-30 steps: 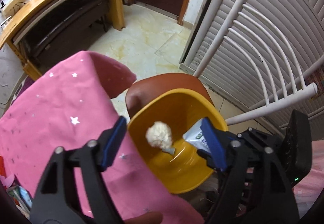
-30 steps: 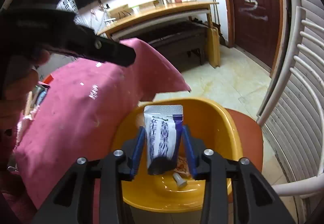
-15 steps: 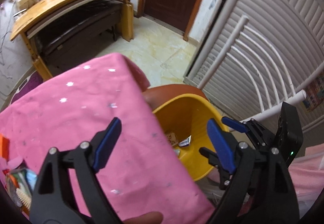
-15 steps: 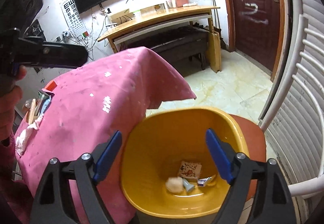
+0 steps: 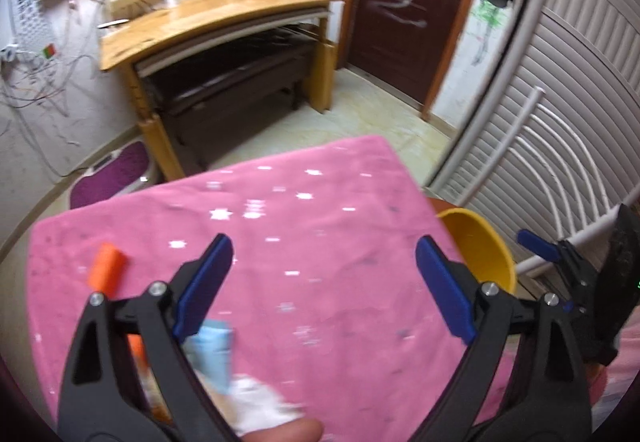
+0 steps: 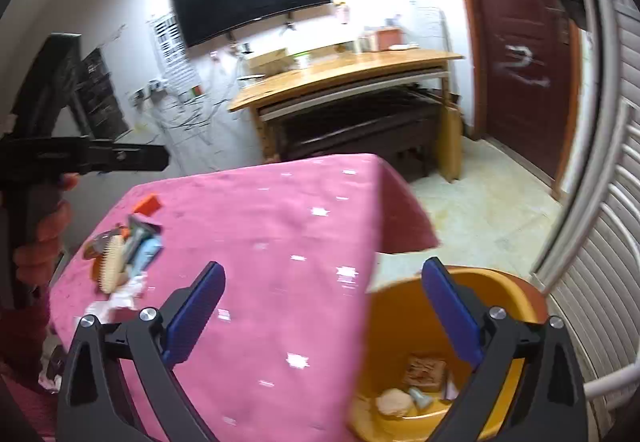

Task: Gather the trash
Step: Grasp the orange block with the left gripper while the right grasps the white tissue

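My left gripper (image 5: 324, 282) is open and empty above the pink star-print tablecloth (image 5: 304, 242). Near its left finger lie an orange block (image 5: 107, 266), a light blue packet (image 5: 214, 352) and white crumpled tissue (image 5: 260, 402). My right gripper (image 6: 324, 314) is open and empty, over the table edge and the yellow basin (image 6: 404, 322). The basin holds a tissue ball (image 6: 394, 401), a small tube (image 6: 420, 398) and a brown wrapper (image 6: 426, 372). A litter pile (image 6: 128, 254) with a brush lies at the table's left. The basin also shows in the left wrist view (image 5: 476, 246).
The basin sits on a brown chair (image 6: 532, 290) beside a white rail (image 5: 516, 130) and slatted shutter (image 5: 580, 102). A wooden desk (image 5: 216, 18) and a dark door (image 5: 404, 2) stand beyond the tiled floor. The left gripper's body (image 6: 80, 158) shows in the right wrist view.
The right gripper let the tube drop into the basin and opened. Both grippers then drew back and swung left from the basin toward the table and its litter.
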